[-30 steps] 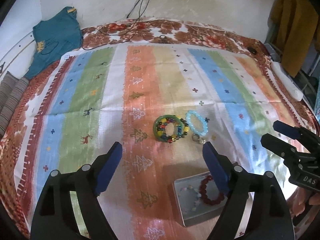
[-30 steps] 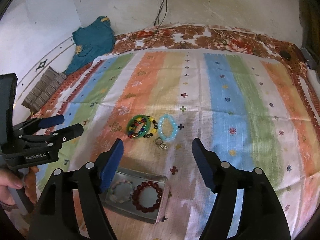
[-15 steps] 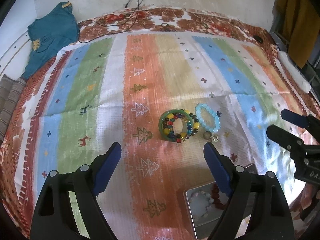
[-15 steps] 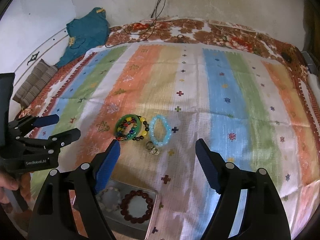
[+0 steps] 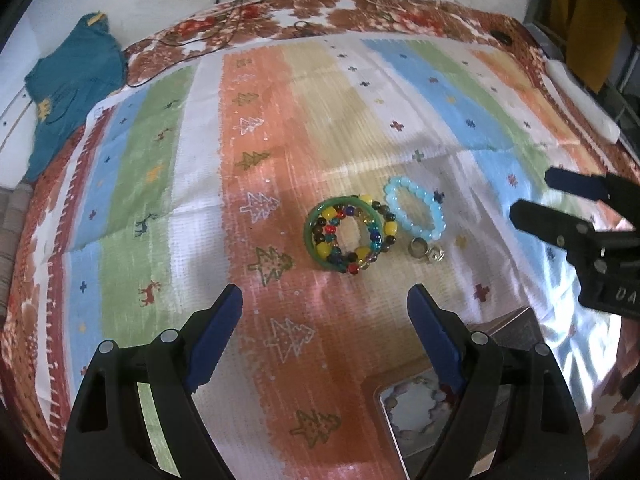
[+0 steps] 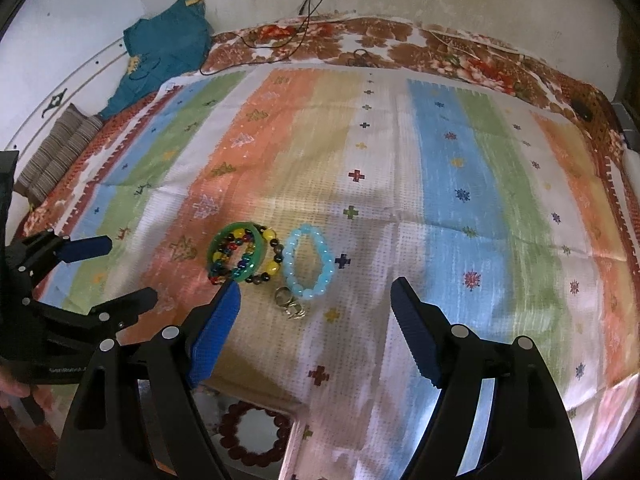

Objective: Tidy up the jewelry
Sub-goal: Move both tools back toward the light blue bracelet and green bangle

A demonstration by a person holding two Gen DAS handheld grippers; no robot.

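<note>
A green bangle [image 5: 311, 236] [image 6: 260, 254] lies on the striped cloth with multicolour bead bracelets [image 5: 352, 240] [image 6: 236, 254] on it. A light blue bead bracelet [image 5: 416, 212] [image 6: 308, 264] lies to its right, with two small rings [image 5: 426, 250] [image 6: 290, 304] in front. A metal tin [image 5: 424, 420] [image 6: 256, 436] holds a pale bracelet [image 5: 412, 412] and a dark red bracelet [image 6: 254, 434]. My left gripper [image 5: 324, 344] [image 6: 112, 268] is open and empty, short of the bangle. My right gripper [image 6: 316, 328] [image 5: 536, 196] is open and empty above the rings.
The striped cloth [image 5: 280, 140] [image 6: 460, 200] covers a floral bedspread [image 6: 360, 44]. A teal garment [image 5: 68, 92] [image 6: 164, 52] lies at the back left by the wall. Cables [image 6: 304, 12] hang at the back. A white object [image 5: 580, 100] lies at the right edge.
Both grippers have moved forward over the cloth toward the jewellery. The tin has slid toward the bottom of both views. Both stay open.
</note>
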